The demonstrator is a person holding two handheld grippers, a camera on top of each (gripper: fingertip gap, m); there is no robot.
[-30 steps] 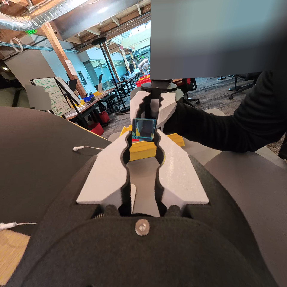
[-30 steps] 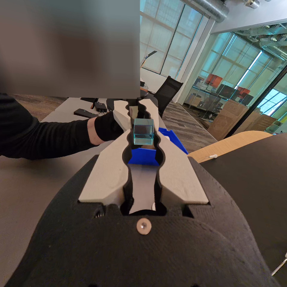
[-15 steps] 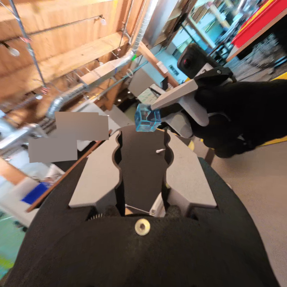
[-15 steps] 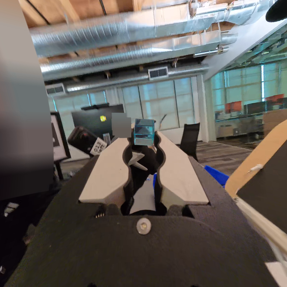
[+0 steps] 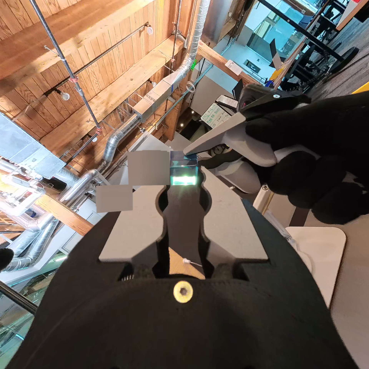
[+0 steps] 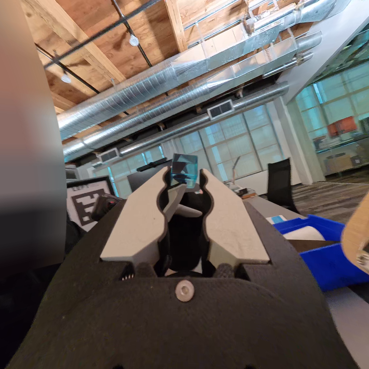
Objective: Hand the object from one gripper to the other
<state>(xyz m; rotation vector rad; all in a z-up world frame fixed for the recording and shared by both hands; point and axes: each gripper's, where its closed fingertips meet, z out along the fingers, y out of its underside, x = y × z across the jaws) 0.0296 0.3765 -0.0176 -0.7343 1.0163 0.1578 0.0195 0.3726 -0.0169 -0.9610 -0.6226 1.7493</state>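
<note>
2 tongs on 1 clear blue cube (image 5: pixel 184 171): right tongs (image 6: pixel 184 175) pinch it, left tongs (image 5: pixel 183 184) grip looks unconfirmed. Early release could drop it.

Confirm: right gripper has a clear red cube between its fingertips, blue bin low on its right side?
Wrong colour. The cube is clear blue, not red, as the right wrist view shows. The rest holds: it sits between the right gripper fingertips, with the blue bin low on the right.
</note>
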